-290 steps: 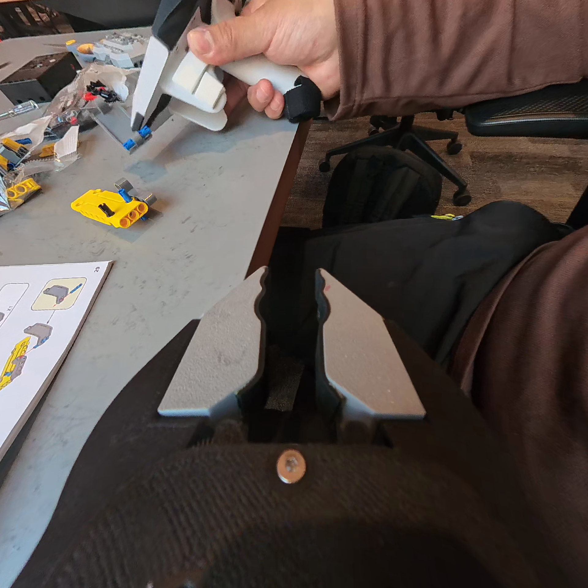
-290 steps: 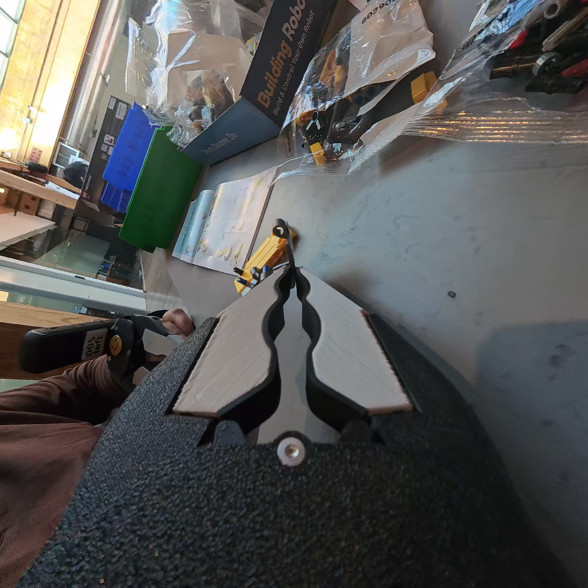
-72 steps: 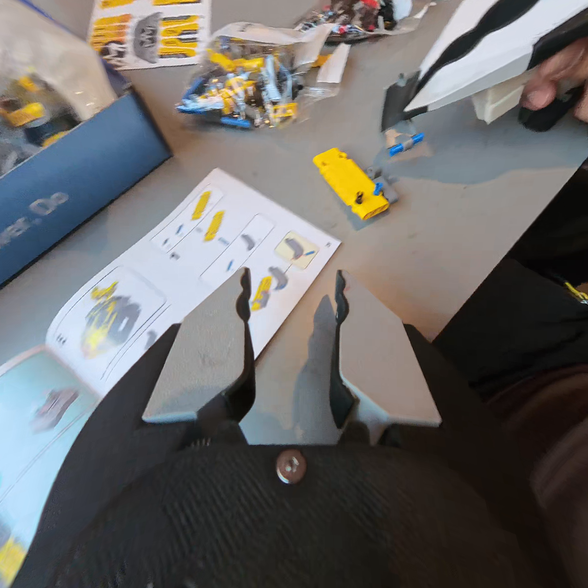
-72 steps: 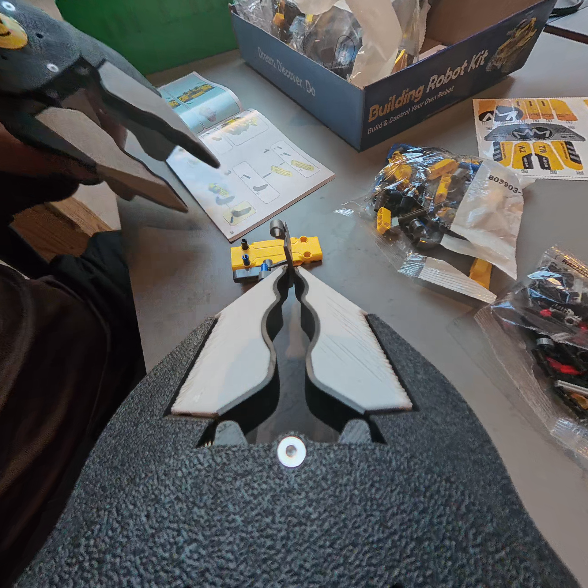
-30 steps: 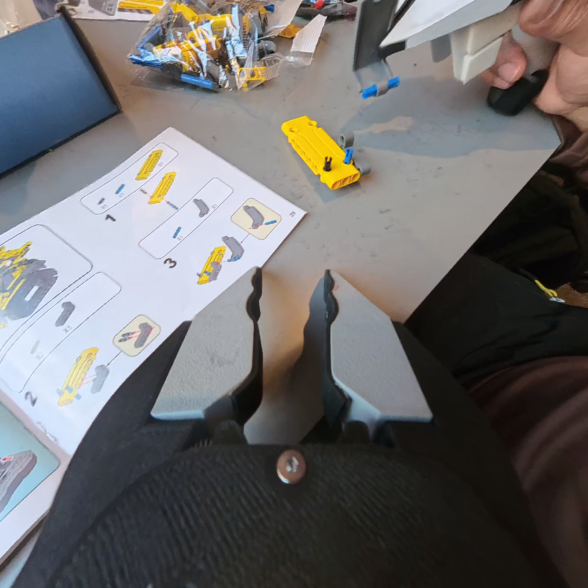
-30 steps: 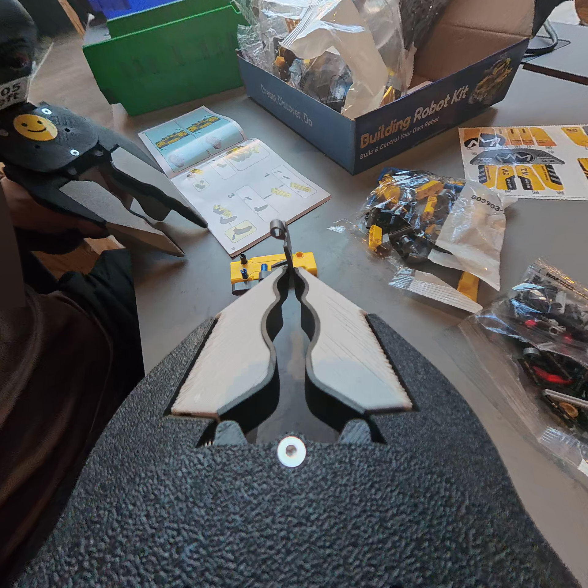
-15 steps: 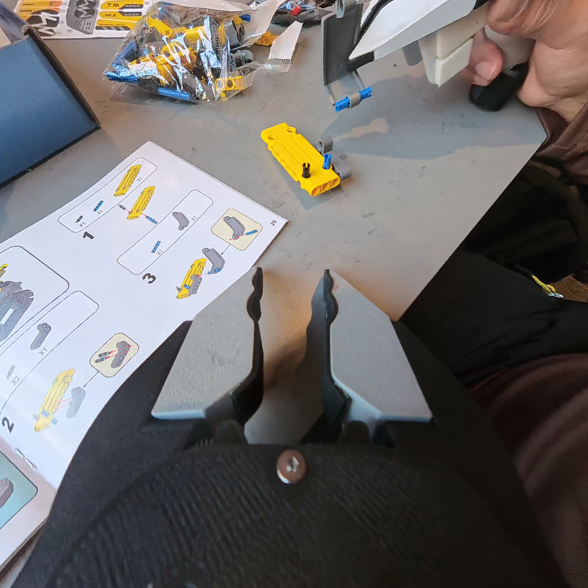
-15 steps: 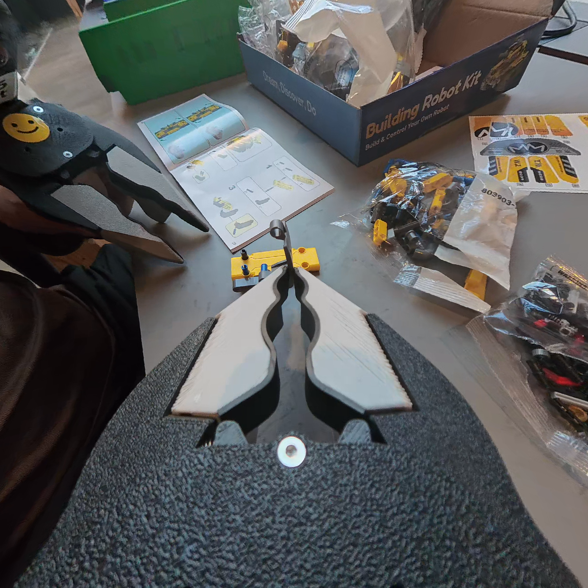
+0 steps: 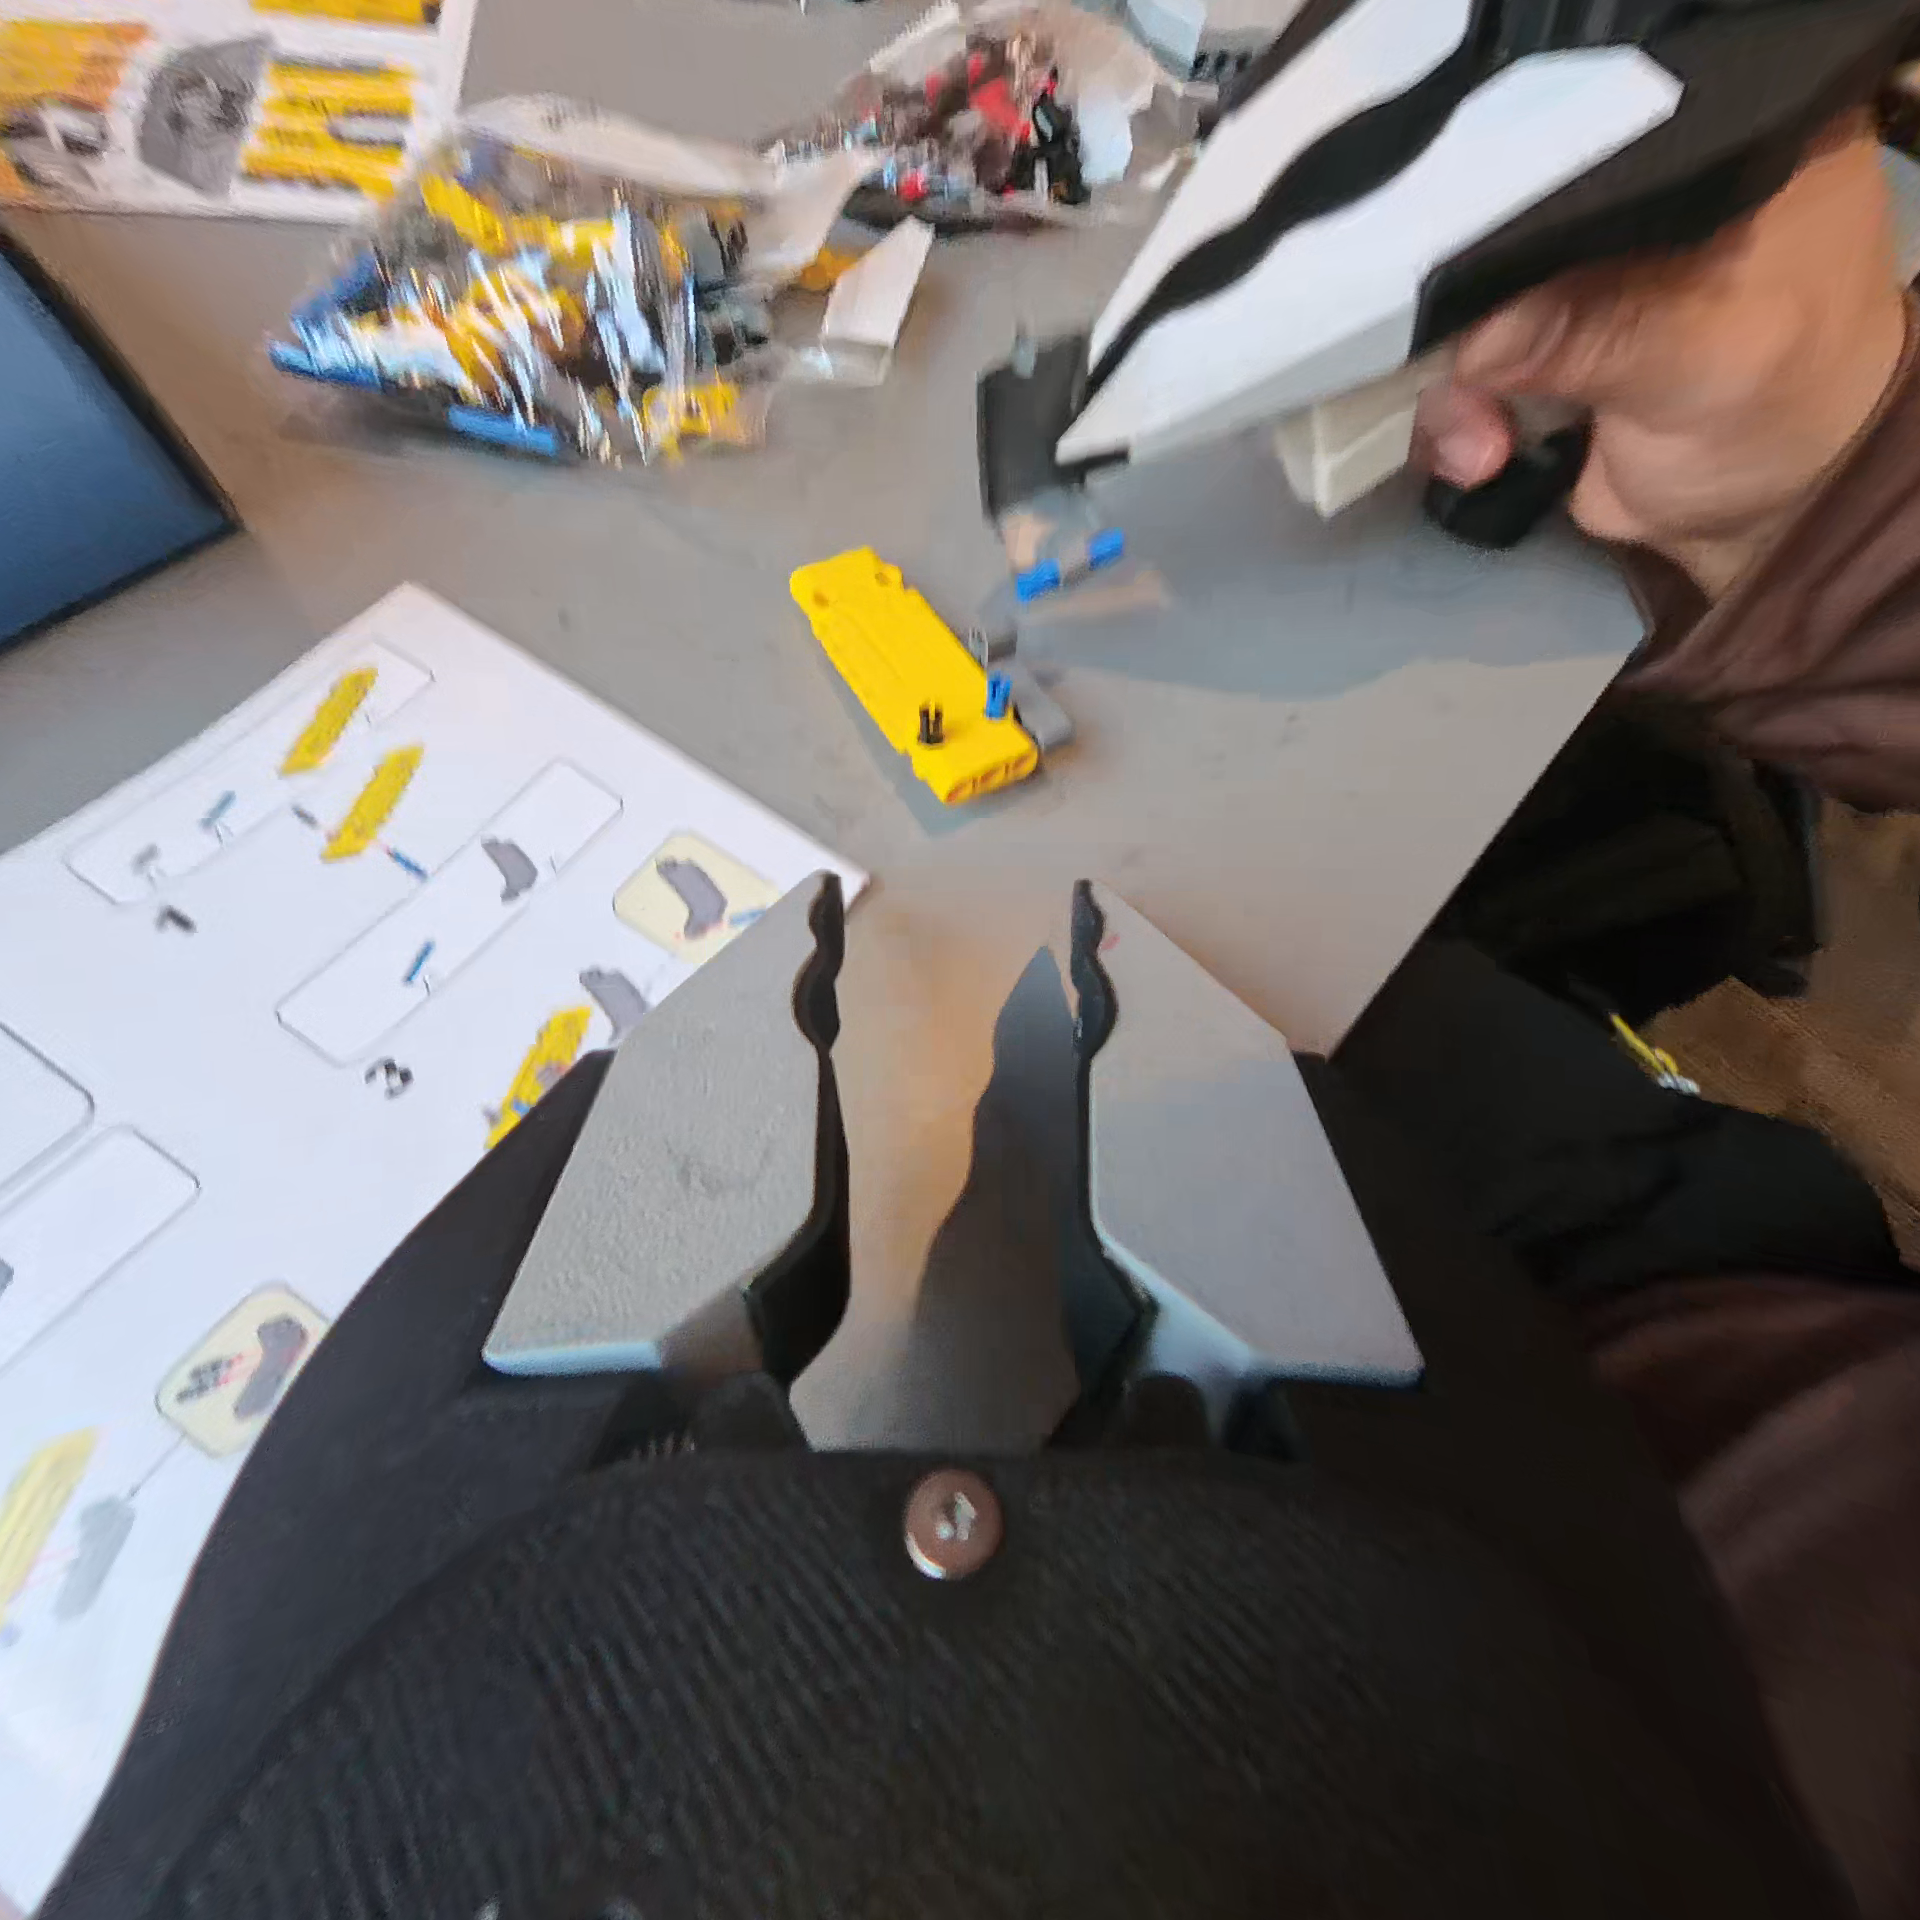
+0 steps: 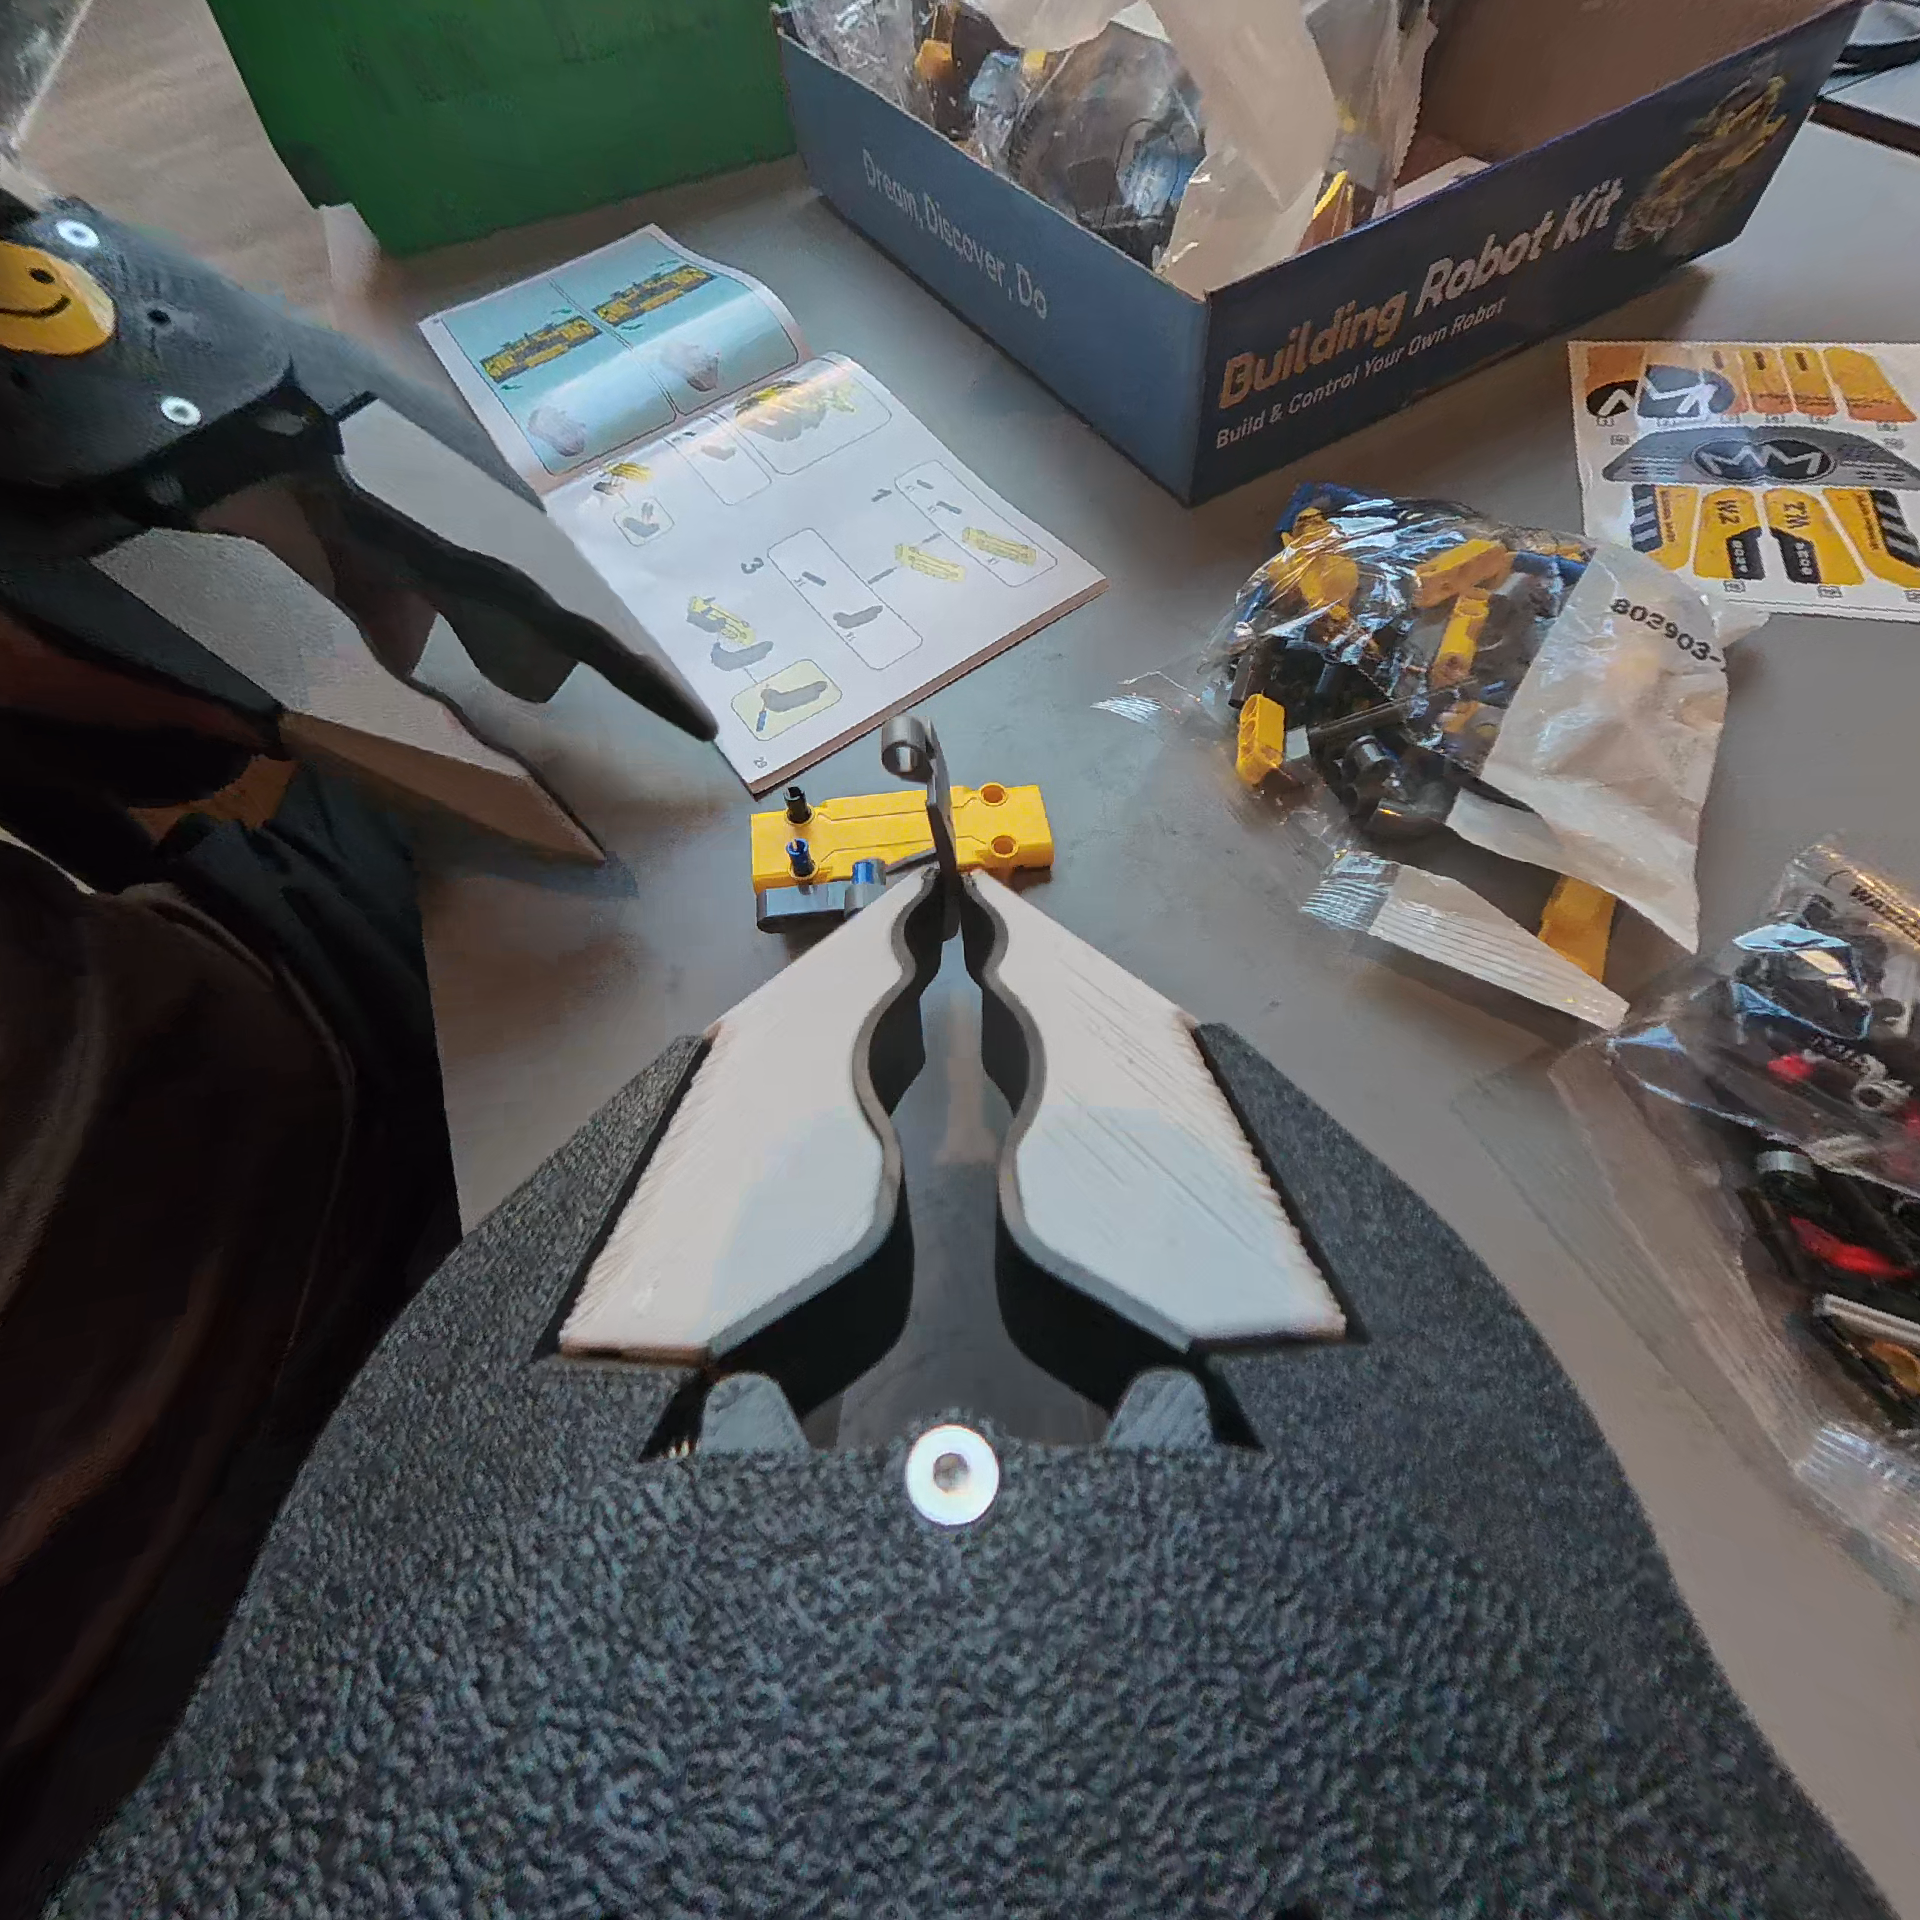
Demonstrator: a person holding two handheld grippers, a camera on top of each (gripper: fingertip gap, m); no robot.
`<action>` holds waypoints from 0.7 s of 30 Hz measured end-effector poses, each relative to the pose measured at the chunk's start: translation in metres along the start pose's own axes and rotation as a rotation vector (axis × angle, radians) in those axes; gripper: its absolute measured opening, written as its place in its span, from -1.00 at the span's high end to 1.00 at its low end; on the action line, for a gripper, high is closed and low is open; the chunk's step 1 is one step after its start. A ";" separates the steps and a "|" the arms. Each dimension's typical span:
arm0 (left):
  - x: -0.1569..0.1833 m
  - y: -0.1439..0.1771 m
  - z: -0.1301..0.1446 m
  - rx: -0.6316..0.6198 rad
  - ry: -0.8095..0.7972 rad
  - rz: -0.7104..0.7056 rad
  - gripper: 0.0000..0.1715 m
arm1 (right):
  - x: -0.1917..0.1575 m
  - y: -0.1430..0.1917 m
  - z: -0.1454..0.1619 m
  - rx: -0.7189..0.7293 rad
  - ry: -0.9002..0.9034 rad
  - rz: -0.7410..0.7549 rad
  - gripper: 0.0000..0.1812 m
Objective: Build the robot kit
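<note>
Right wrist view shows the right tongs (image 10: 945,883) clamped on a grey bent piece (image 10: 928,790), held at frame centre just above the yellow block (image 10: 899,831) on the bench (image 10: 1195,935). At left, the left tongs (image 10: 634,769) stand apart, empty, beside the instruction booklet (image 10: 769,509).

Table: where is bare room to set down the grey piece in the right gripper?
Bare grey table lies between the yellow brick assembly and the clear bag of yellow and black parts, and along the near edge by the left gripper. It is crowded farther back: instruction booklet, blue kit box, sticker sheet.
</note>
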State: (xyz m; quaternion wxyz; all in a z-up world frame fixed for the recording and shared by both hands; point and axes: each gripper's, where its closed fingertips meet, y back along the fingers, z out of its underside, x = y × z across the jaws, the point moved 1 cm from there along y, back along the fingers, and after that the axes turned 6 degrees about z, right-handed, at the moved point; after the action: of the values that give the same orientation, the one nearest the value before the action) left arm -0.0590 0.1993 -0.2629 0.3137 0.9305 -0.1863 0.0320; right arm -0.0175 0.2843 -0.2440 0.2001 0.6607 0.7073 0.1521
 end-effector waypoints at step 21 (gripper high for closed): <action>-0.006 -0.047 -0.012 -0.154 -0.098 -0.018 0.56 | -0.003 -0.004 0.005 -0.034 0.079 0.045 0.97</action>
State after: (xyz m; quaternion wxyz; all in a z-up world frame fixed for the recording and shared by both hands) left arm -0.0466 0.2426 -0.2809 0.3750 0.9057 -0.1950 -0.0309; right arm -0.0188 0.2806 -0.2501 0.1797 0.6665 0.6969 0.1945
